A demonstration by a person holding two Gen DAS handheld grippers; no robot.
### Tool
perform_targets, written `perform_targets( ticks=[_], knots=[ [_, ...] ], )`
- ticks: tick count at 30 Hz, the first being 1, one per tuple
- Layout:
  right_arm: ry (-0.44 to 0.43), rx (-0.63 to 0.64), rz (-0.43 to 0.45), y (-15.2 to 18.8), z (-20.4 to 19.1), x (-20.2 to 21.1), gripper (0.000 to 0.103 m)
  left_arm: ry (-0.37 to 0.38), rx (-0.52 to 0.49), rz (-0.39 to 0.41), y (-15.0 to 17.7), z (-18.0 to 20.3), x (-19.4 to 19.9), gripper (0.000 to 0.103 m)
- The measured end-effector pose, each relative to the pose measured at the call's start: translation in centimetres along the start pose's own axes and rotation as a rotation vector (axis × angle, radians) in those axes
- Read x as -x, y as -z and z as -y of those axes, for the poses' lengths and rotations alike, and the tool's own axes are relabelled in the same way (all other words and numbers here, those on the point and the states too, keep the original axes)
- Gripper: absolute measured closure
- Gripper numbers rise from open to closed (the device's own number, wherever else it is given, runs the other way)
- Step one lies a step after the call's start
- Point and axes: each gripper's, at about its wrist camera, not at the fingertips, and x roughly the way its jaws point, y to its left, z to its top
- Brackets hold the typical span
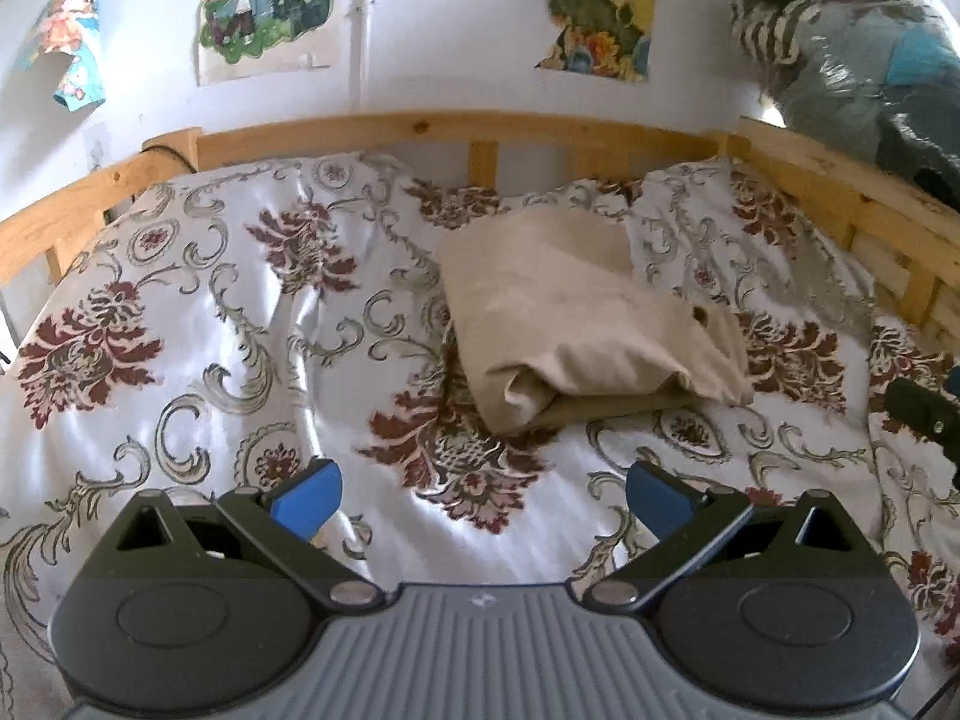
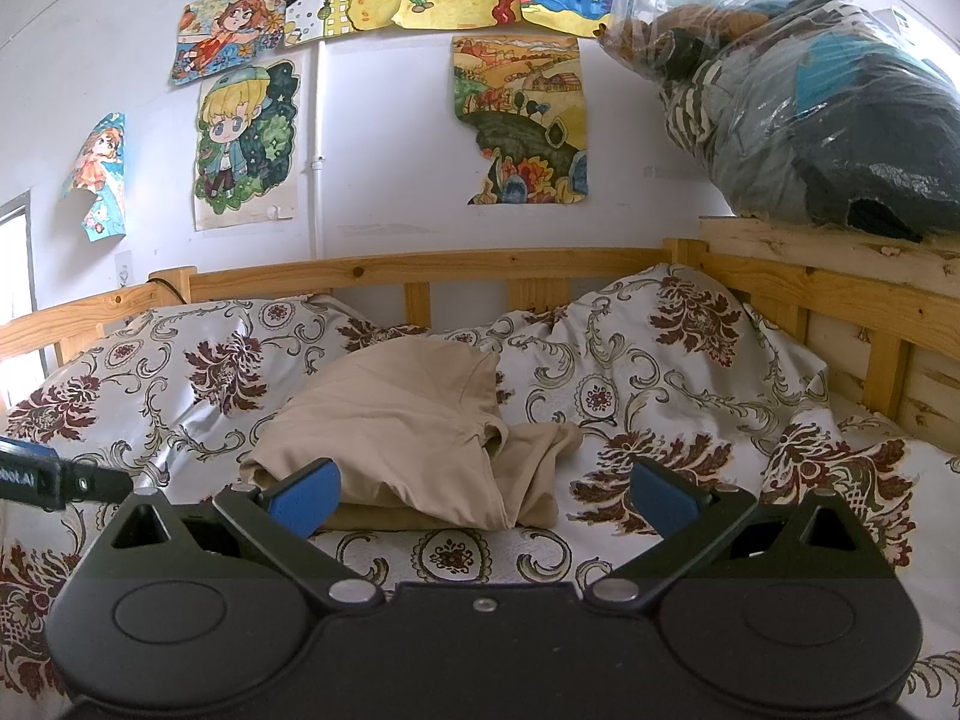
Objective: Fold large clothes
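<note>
Left wrist view: left gripper (image 1: 483,501) hangs low over the bedspread (image 1: 198,324), blue fingers (image 1: 306,498) wide apart, nothing between them. Beige garment (image 1: 576,324) lies folded into a thick bundle on the bed, ahead of the gripper and a bit to its right, well clear of the fingertips. Top layer droops over the near edge; darker folded layers show underneath. Part of the right gripper (image 1: 927,414) pokes in at the right edge, near the bundle but apart from it. Wooden bed rail (image 1: 456,132) runs behind, drawings (image 1: 270,0) on the wall, a plastic bag of clothes (image 1: 840,60) on the ledge at upper right.

Right wrist view: right gripper (image 2: 483,501) also has fingers (image 2: 663,501) spread, empty. Garment (image 2: 408,420) sits just ahead, left of centre; the left fingertip overlaps its near edge in the picture, contact unclear. Loose flap bunches at the bundle's right side. Left gripper (image 2: 60,480) shows at the far left edge.
</note>
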Motion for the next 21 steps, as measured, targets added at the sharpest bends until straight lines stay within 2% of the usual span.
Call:
perform_targets(
  ticks=[21],
  knots=[
    [0.007,-0.015,-0.012,0.21,-0.28,0.01,0.001,-0.021,0.002,0.011,0.11,-0.15,-0.05,0.001]
  ],
)
